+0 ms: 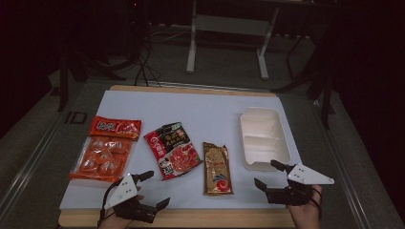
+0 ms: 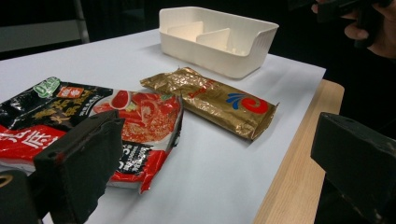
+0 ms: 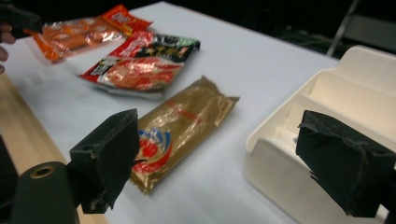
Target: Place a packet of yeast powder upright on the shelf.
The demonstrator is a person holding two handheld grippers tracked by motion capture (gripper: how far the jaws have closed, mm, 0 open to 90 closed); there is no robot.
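Both hands rest low at the bench's near edge; the left gripper [image 1: 155,189] and right gripper [image 1: 266,175] hold their jaws spread, empty. Between them lies the gold foil packet [image 1: 217,168]; the white divided plastic tray [image 1: 282,143] beside it holds nothing.

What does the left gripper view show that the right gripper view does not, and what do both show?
Left gripper view alone: the right hand at the top right corner.

Right gripper view alone: the orange snack packs at the far end of the table.

Both: the gold packet, the red and black packet beside it, the white divided tray and the white table mat.
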